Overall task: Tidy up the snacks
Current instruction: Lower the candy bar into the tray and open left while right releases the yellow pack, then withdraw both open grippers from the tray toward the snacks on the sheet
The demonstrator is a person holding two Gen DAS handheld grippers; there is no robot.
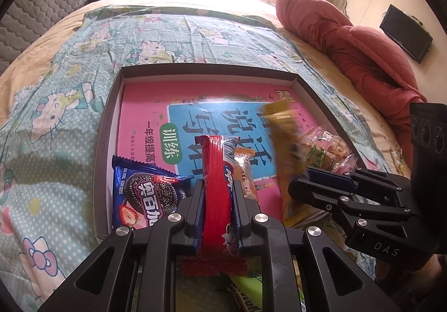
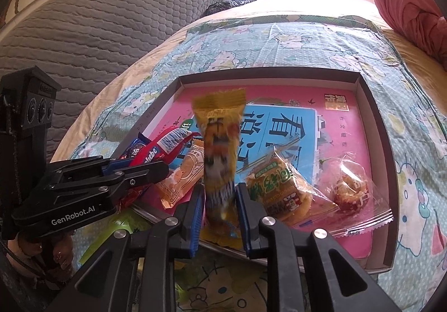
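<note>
My left gripper (image 1: 218, 186) is shut on a red snack packet (image 1: 216, 172) and holds it upright over the near edge of a shallow grey box (image 1: 111, 105); both also show in the right wrist view, gripper (image 2: 156, 166) and packet (image 2: 164, 148). My right gripper (image 2: 219, 191) is shut on a yellow snack packet (image 2: 220, 144), motion-blurred, standing upright above the box (image 2: 377, 122); the gripper also shows in the left wrist view (image 1: 304, 180), with the packet (image 1: 285, 149). The box holds a blue Oreo packet (image 1: 145, 194), an orange packet (image 2: 184, 175) and clear-wrapped snacks (image 2: 279, 189).
The box is lined with a pink book (image 1: 156, 105) and lies on a patterned bedspread (image 1: 56, 105). A red quilt (image 1: 349, 43) lies at the right, a grey padded headboard (image 2: 83, 18) at the left. Green packets (image 2: 120, 231) lie on the bed before the box.
</note>
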